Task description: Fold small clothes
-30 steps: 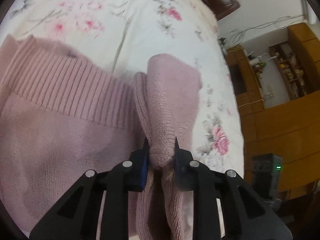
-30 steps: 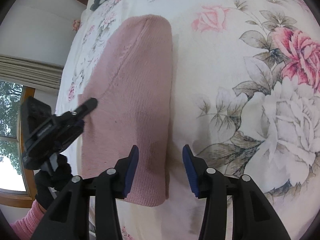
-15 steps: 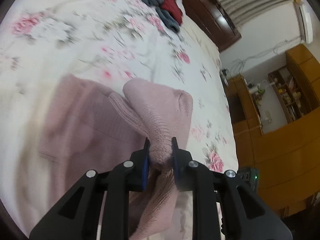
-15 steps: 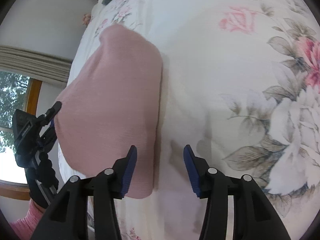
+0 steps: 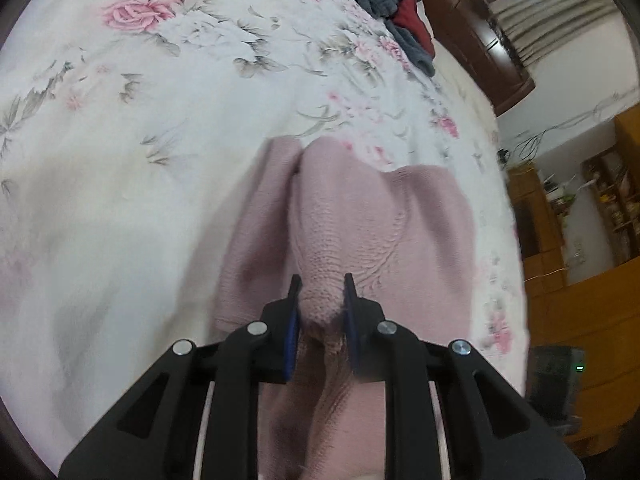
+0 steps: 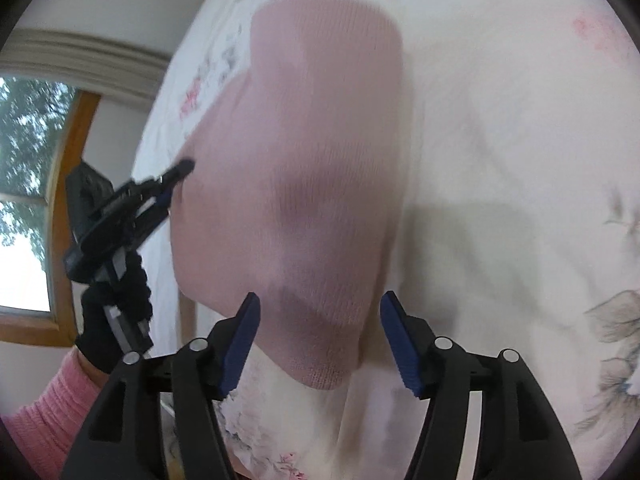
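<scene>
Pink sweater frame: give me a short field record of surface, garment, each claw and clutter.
surface: bed with floral sheet
garment: pink sweater, knit, partly lifted off the sheet
left claw: shut on a bunched fold of the sweater
right claw: open, empty, by the sweater's near edge
left hand: black glove, pink sleeve
clutter: grey and red clothes at the far end of the bed
sharpness: right wrist view blurred
</scene>
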{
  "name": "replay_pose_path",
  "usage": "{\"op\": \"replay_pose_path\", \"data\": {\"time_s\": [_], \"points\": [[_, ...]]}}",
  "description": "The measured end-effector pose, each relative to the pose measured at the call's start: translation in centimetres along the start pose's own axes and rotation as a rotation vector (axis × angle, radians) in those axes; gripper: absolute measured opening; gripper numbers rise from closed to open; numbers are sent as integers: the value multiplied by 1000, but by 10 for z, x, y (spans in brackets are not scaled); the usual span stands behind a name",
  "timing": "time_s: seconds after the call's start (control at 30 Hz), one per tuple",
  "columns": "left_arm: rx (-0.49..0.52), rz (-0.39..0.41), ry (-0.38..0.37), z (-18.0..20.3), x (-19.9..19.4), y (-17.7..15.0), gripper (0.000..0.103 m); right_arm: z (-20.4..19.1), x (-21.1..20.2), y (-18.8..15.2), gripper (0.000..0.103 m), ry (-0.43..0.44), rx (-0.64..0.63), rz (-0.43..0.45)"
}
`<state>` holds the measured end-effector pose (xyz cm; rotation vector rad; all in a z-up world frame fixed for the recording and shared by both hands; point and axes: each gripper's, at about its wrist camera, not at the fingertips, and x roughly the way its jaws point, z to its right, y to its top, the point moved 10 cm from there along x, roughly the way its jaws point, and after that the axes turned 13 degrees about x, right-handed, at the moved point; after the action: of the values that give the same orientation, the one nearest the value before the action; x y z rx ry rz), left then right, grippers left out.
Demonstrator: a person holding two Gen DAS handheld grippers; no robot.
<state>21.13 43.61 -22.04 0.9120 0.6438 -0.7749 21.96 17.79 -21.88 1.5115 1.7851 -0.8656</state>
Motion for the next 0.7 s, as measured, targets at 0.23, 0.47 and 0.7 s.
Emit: {"op": "replay_pose_path", "data": {"time_s": [0.23, 0.47, 0.7], "points": [[1, -49, 17, -10, 17, -12, 21, 8, 33, 0, 38, -50, 52, -49], [36, -69, 56, 3, -26, -22, 37, 6, 28, -5, 39, -38, 27, -52], [161, -169, 64, 38, -42, -75, 48, 8, 13, -11, 39, -11, 50, -44]]}}
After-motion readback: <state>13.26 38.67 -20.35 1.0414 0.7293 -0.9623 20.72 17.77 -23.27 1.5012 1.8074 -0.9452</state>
